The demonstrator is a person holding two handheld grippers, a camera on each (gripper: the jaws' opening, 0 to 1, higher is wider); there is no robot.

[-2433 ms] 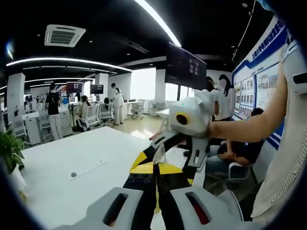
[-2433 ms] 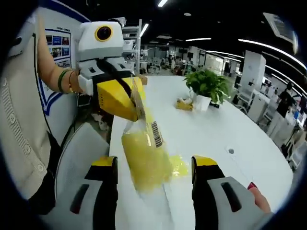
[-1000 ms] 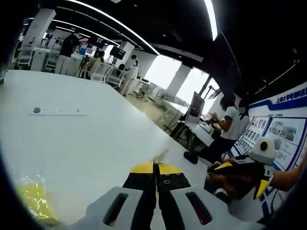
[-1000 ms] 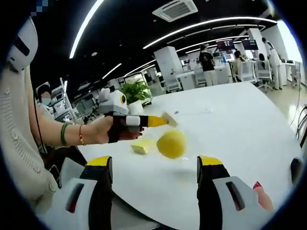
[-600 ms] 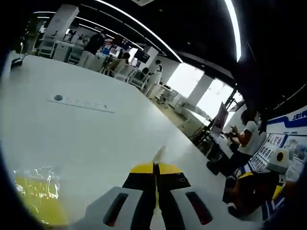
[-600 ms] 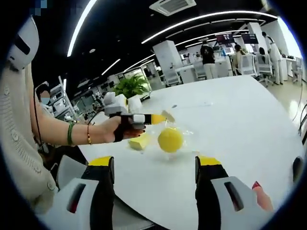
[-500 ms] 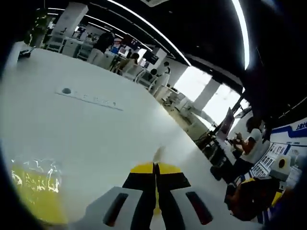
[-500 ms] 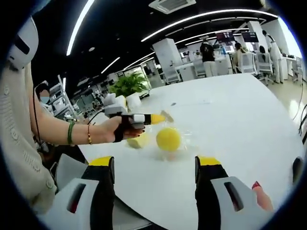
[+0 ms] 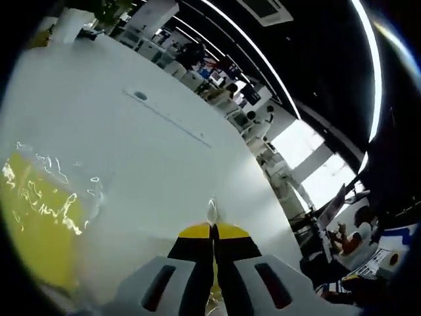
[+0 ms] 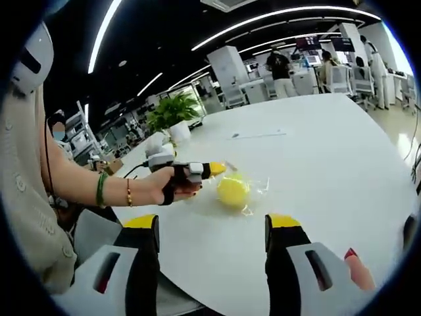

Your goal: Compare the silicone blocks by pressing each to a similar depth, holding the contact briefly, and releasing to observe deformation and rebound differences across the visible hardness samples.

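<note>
A round yellow silicone block [image 10: 233, 189] in a clear plastic bag lies on the white table [image 10: 316, 131]. In the left gripper view the same yellow block [image 9: 39, 224] sits at the far left under crinkled film. My left gripper [image 9: 212, 227] is shut, and a small scrap of clear plastic [image 9: 211, 212] sticks out of its tips. The right gripper view shows a hand holding the left gripper [image 10: 214, 169] low over the table, its yellow tip just left of the bag. My right gripper [image 10: 212, 227] stands open, back from the block, with nothing between its jaws.
A potted plant [image 10: 170, 113] and a white cup stand at the table's far left end. A thin strip with a round grommet [image 9: 140, 96] lies farther along the table. People and desks fill the office beyond the table.
The bagged yellow block has come to rest on the table. My left gripper has dropped lower and closer beside it, still shut on the plastic scrap. My right gripper stays open.
</note>
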